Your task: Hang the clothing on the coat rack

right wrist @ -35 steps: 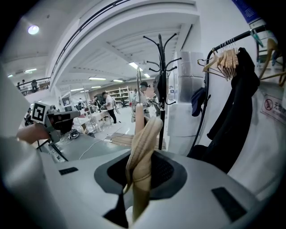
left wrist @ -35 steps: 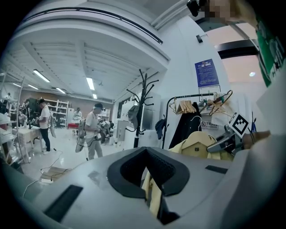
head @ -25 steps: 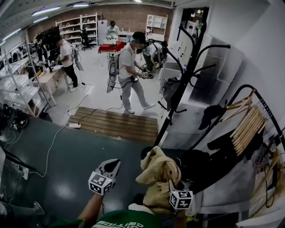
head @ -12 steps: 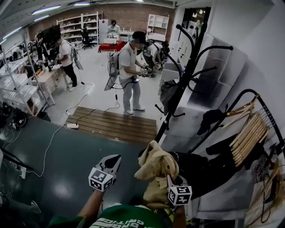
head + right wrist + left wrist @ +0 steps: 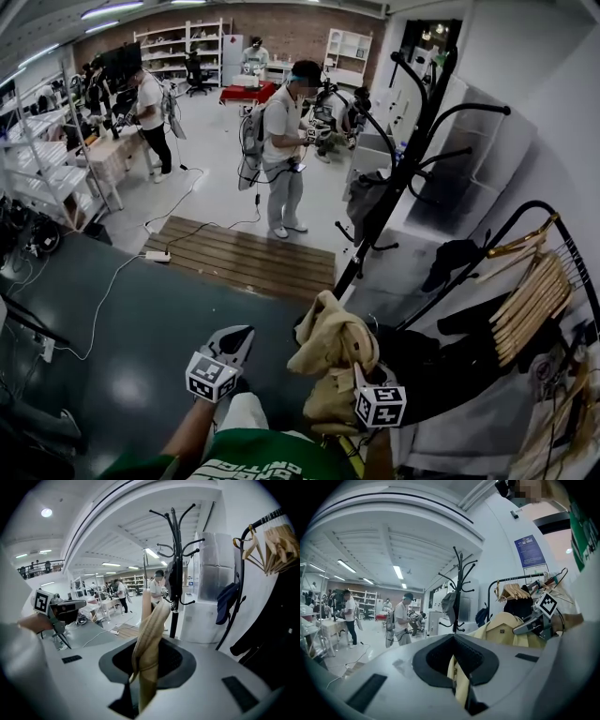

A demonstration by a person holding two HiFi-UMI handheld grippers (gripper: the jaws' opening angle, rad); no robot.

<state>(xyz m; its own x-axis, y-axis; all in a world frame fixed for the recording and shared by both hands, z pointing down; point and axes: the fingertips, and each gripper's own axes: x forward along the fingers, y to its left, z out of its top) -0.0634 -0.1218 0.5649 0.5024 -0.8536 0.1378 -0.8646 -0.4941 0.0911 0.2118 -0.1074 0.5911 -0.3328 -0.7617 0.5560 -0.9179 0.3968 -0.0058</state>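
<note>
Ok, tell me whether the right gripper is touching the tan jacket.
Touching. The right gripper view shows the right gripper with its jaws closed on a ribbed fold of the tan jacket, which rises straight out from between them.

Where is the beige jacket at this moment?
Head view, lower centre: the beige jacket hangs bunched from the right gripper, in front of the black coat rack.
</note>
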